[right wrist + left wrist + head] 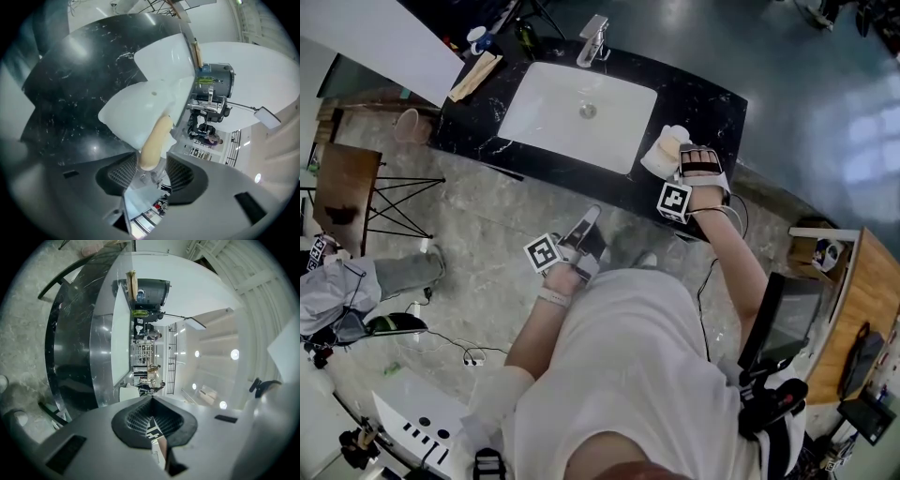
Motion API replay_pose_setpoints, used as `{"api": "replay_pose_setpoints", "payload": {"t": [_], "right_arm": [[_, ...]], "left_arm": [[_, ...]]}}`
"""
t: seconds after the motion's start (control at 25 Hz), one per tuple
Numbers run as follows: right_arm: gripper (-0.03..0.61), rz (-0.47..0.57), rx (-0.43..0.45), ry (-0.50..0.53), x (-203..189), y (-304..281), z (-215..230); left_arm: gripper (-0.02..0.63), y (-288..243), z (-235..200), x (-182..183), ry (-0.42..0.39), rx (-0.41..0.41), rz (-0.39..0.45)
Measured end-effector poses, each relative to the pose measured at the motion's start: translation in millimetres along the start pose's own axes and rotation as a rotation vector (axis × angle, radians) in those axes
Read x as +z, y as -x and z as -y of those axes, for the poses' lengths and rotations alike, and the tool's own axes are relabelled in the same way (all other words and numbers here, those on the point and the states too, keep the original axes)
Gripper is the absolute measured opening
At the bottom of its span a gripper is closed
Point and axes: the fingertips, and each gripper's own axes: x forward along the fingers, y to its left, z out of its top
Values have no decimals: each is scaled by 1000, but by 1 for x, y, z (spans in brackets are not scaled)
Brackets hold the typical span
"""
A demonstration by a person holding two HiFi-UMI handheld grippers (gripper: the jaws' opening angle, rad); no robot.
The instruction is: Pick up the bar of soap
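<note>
A cream bar of soap (154, 138) lies over a white soap dish (133, 110) on the black marble counter (79, 79), right of the sink. My right gripper (151, 165) is shut on the near end of the soap, one pad pressed to each side. In the head view the right gripper (698, 159) sits at the soap dish (659, 157), and the soap (677, 134) shows just beyond its jaws. My left gripper (584, 230) hangs below the counter's front edge, shut with nothing held; in its own view the left gripper (151, 401) points along the counter front.
A white sink (548, 117) with a chrome faucet (593, 39) fills the counter's middle. A wooden brush (475, 77), a cup (477, 38) and a dark bottle (526, 37) stand at the far left. A seated person (356, 291) and a chair (345, 183) are on the left.
</note>
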Motion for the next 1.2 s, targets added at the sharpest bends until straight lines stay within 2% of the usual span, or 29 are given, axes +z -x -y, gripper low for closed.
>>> {"api": "replay_pose_setpoints", "payload": {"t": [0.24, 0.44, 0.68, 0.72, 0.92, 0.96, 1.08, 1.2], "right_arm": [[204, -30, 2, 123, 6, -2, -2], [204, -32, -28, 125, 6, -5, 2], [160, 35, -30, -18, 4, -6, 1], [137, 35, -36, -32, 1, -6, 2], [135, 26, -79, -72, -8, -3, 9], [135, 39, -95, -103, -8, -2, 11], [135, 137, -167, -283, 1, 8, 30], [135, 136, -165, -315, -7, 15, 37]], "left_arm": [[8, 0, -1, 0, 5, 1, 5], [8, 0, -1, -1, 15, 4, 7], [8, 1, -3, -2, 18, 5, 6], [8, 1, -3, -1, 20, 7, 6], [8, 2, -6, -1, 20, 10, 4], [8, 2, -5, -1, 20, 9, 3], [8, 1, -6, -1, 19, 8, 0], [8, 0, -7, -1, 18, 10, -8]]}}
